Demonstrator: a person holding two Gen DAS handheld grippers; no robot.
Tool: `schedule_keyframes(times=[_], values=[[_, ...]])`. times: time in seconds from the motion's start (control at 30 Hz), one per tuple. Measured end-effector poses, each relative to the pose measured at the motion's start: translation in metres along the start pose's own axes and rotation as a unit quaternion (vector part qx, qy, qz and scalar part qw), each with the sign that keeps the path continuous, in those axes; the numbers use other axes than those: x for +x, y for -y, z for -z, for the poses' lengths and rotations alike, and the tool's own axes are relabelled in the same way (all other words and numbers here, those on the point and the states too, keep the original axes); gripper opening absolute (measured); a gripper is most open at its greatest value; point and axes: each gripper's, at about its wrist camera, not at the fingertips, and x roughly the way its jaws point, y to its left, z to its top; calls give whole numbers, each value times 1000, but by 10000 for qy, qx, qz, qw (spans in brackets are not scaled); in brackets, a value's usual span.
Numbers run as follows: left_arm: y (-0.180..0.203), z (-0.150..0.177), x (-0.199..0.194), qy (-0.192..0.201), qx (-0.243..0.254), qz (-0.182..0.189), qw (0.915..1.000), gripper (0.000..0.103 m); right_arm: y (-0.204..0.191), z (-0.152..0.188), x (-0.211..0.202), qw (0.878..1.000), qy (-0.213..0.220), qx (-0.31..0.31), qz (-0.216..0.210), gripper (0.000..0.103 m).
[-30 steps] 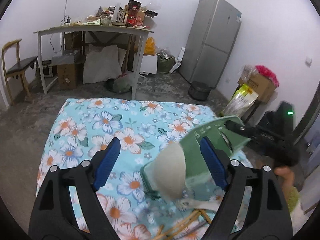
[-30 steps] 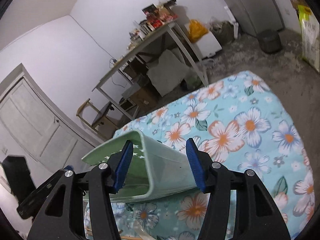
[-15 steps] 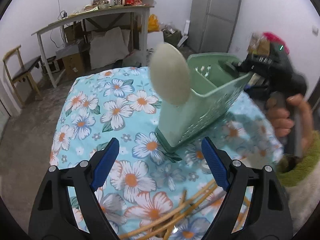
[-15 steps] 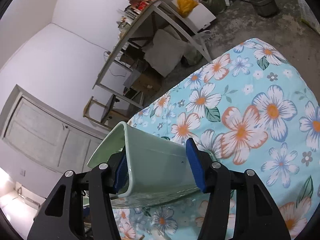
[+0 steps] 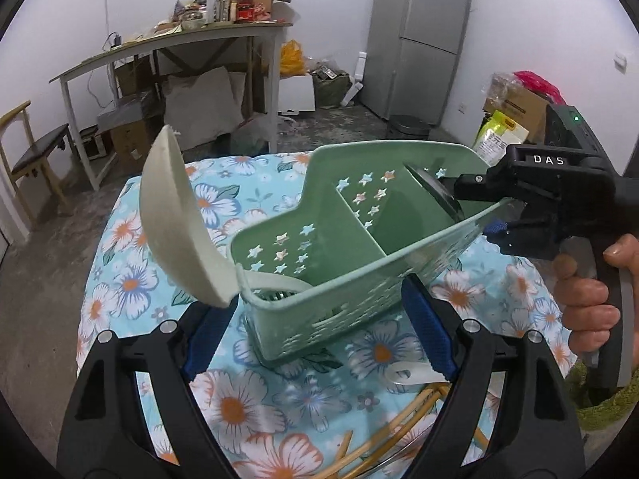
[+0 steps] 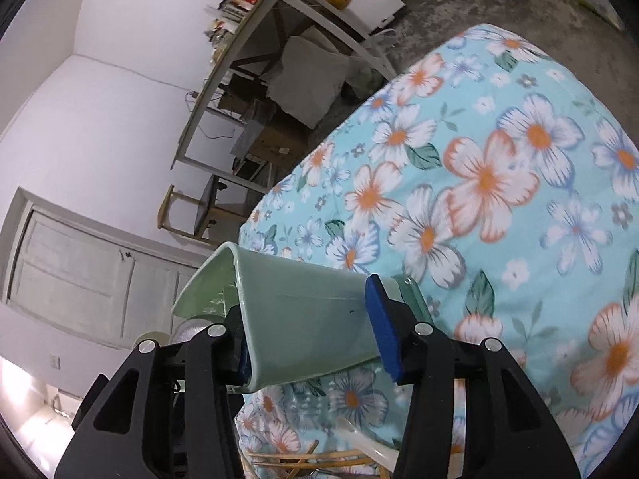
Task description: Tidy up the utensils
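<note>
Right gripper (image 6: 313,335) jaws closing on the tilted green caddy (image 5: 351,239), spoon (image 5: 179,215) sticking out; left gripper (image 5: 319,327) wide open, empty.

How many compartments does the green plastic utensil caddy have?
2. The green plastic utensil caddy has a near compartment holding the cream rice spoon's handle, and a far compartment, where the right gripper clamps its wall. Nothing suggests more.
</note>
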Motion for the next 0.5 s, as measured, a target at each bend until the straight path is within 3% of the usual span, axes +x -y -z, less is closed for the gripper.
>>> schedule_keyframes(times=[0.5], values=[[10,-19,1,-378,196,738,9964,83,18,24,-36,9907,129,1229,571,48]])
